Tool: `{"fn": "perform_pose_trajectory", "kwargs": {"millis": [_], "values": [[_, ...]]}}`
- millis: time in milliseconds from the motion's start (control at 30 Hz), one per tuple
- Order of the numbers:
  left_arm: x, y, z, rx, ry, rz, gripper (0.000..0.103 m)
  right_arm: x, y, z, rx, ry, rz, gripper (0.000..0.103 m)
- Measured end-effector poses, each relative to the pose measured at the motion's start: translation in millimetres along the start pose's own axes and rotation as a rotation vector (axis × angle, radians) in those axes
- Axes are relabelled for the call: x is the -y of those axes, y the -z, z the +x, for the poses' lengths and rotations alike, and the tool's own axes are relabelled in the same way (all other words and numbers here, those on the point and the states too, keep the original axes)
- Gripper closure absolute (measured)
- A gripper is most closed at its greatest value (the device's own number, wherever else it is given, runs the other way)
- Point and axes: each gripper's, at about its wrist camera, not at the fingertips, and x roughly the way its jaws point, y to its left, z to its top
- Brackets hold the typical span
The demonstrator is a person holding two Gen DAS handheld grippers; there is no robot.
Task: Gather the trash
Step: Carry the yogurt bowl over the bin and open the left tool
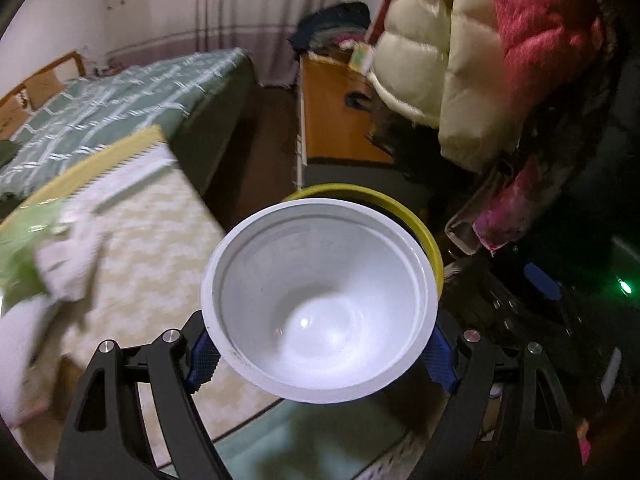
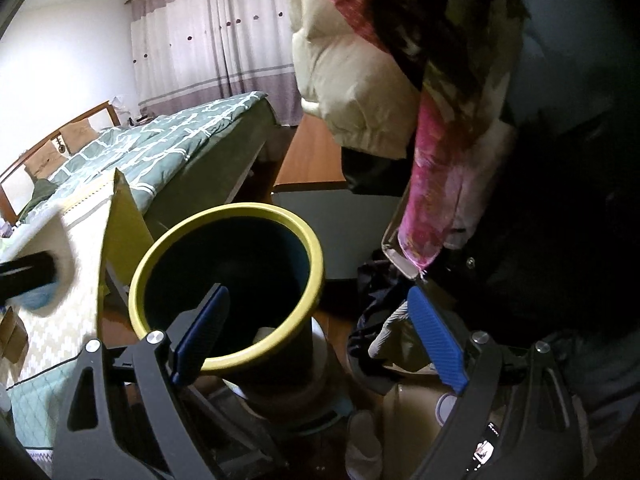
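The left hand-held gripper [image 1: 320, 354] grips a white bowl [image 1: 320, 300], seemingly over the yellow-rimmed bin [image 2: 228, 288]; the right hand-held gripper [image 2: 320, 340] gapes empty.

Home bedroom: bed [image 2: 168, 140] with green patterned quilt and wooden headboard [image 2: 60, 136], long curtains [image 2: 216, 40] on far wall, puffy jackets [image 1: 440, 64] hanging at right, wooden cabinet [image 1: 336, 112] beyond bed's foot.

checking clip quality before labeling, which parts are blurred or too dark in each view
Left wrist view: the white bowl in the left gripper is sharp, the table at left is motion-smeared, the right edge sinks into darkness. Right wrist view: the yellow-rimmed bin is sharp with a black interior, hanging coats shadow the right side.
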Motion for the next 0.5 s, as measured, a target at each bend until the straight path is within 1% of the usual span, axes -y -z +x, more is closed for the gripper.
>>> {"fn": "perform_pose_trajectory", "kwargs": {"millis": [67, 167, 267, 367, 433, 500], "values": [[10.2, -7.8, 25.7, -0.026, 0.006, 0.012, 0.022, 3.4, 1.4, 3.5, -0.004, 0.006, 0.006, 0.017], [18.8, -13.4, 55.8, -0.055, -0.017, 0.021, 0.022, 9.3, 2.6, 8.8, -0.016, 0.008, 0.019, 0.017], [23.9, -19.3, 78.4, -0.074, -0.020, 0.012, 0.021, 14.0, 3.8, 16.1, -0.031, 0.012, 0.024, 0.017], [24.5, -22.3, 86.7, -0.070, -0.032, 0.008, 0.012, 15.4, 4.1, 22.5, -0.043, 0.016, 0.025, 0.017], [22.7, -22.7, 86.8, -0.070, -0.031, -0.005, 0.012, 15.0, 4.6, 24.1, -0.048, 0.015, 0.026, 0.017], [20.0, -22.5, 78.5, -0.053, -0.032, -0.012, 0.012, 13.0, 4.9, 23.7, -0.050, 0.012, 0.025, 0.017]]}}
